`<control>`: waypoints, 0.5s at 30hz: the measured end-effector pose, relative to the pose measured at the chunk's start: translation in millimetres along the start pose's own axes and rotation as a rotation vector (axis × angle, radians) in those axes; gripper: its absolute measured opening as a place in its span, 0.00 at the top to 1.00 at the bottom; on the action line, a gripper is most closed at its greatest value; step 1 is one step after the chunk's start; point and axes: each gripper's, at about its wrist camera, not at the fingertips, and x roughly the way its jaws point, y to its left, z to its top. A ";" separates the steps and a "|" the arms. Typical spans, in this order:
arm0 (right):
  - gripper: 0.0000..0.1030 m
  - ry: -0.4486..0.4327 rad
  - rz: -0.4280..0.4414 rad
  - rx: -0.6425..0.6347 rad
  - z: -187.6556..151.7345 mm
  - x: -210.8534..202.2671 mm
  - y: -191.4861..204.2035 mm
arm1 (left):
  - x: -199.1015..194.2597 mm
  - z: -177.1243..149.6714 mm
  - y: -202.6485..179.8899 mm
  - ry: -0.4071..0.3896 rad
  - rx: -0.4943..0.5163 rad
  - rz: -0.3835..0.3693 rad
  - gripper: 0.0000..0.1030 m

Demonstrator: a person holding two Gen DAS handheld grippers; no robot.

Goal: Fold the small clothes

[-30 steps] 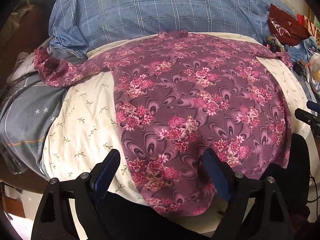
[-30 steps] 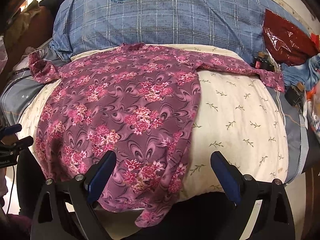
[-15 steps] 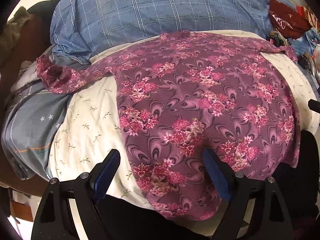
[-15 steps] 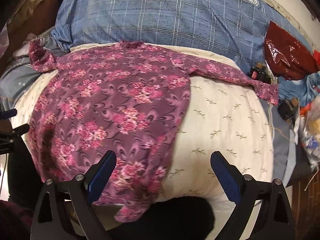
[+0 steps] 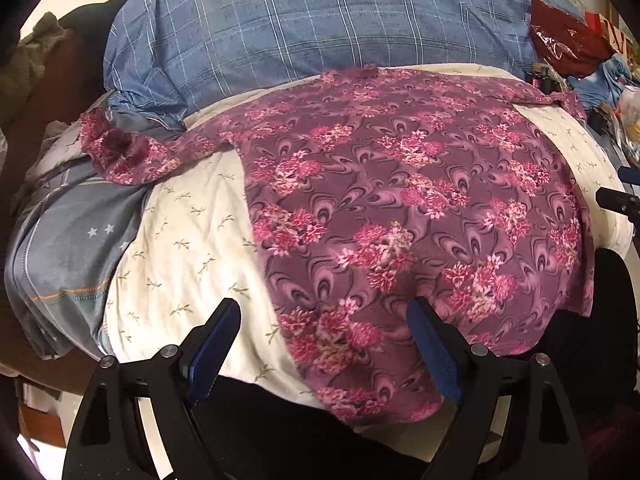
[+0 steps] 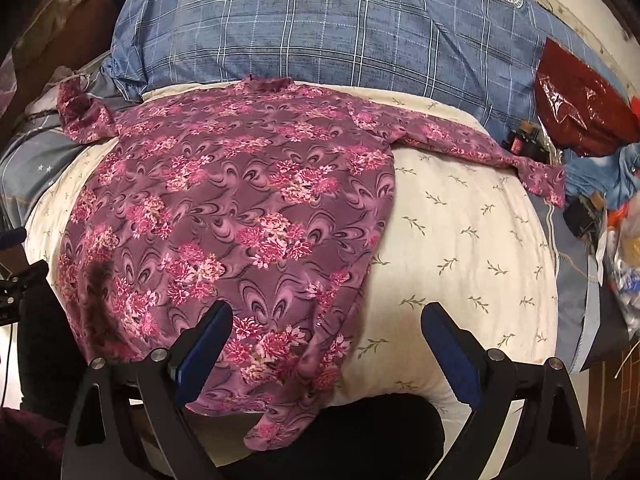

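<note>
A purple long-sleeved top with pink flowers (image 5: 400, 208) (image 6: 240, 216) lies spread flat on a cream sprigged cushion (image 5: 180, 248) (image 6: 460, 240), sleeves stretched out to both sides, hem hanging over the near edge. My left gripper (image 5: 324, 336) hovers open above the hem's left part, nothing between its blue pads. My right gripper (image 6: 326, 336) stands open over the hem's right edge, also empty. The right sleeve's cuff (image 6: 544, 180) reaches the clutter at the right.
A blue checked pillow (image 5: 320, 32) (image 6: 320, 28) lies behind the top. Grey starred bedding (image 5: 68, 240) hangs at the left. A red plastic bag (image 6: 580, 108), blue cloth and small items crowd the right side. Dark trousers sit below the cushion's near edge.
Both views have shifted slightly; the top looks a little further left in the right wrist view. The top lies as before and both grippers stay open.
</note>
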 end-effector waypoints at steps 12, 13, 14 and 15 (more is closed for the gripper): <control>0.07 -0.003 -0.003 0.000 0.4 0.3 3.0 | 0.3 2.0 2.7 0.017 -0.020 -0.018 0.17; 0.07 -0.003 -0.002 0.004 0.3 0.6 2.4 | 1.3 2.7 2.2 0.020 -0.019 -0.018 0.17; 0.07 -0.002 -0.002 0.008 -0.1 1.2 1.7 | 1.6 2.9 1.8 0.022 -0.018 -0.019 0.17; 0.07 0.001 0.000 0.013 -0.4 2.0 0.7 | 2.1 3.0 1.3 0.022 -0.017 -0.020 0.17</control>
